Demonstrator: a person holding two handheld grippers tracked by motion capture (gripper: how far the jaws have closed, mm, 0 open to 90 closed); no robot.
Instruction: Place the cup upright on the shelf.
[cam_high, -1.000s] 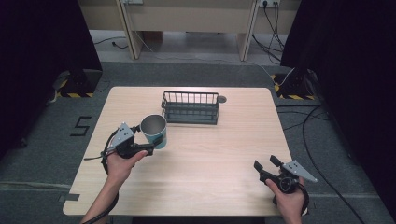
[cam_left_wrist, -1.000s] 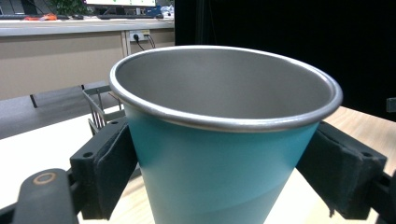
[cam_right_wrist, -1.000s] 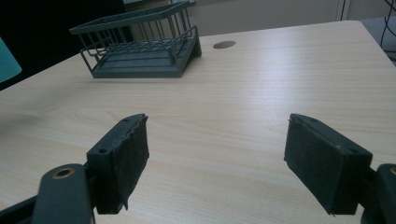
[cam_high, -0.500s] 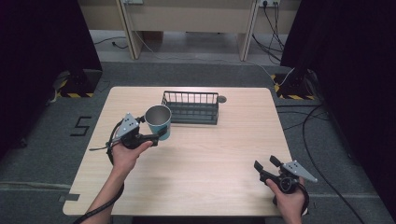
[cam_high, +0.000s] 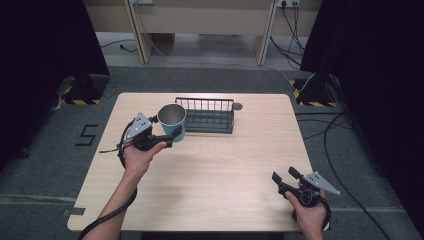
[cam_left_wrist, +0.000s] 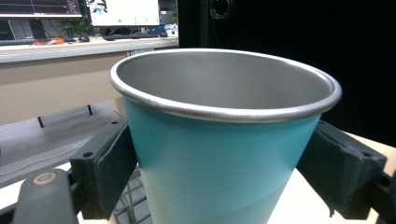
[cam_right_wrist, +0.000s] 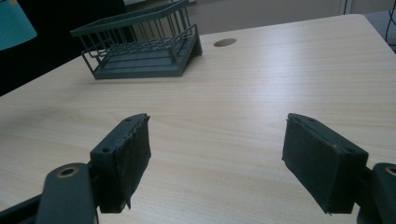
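While our left gripper (cam_high: 169, 138) is clamping the cup (cam_high: 173, 120) upright, we're holding it just left of the rack (cam_high: 209, 116) (right gripper (cam_high: 284, 176) gaping, empty, far off).

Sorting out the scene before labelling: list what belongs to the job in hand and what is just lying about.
In the job:
- teal cup, clamped in the left tool
- dark wire rack, right beside the cup

Lying about:
- right tool, open and holding nothing, near the table edge
- round hole in the tabletop
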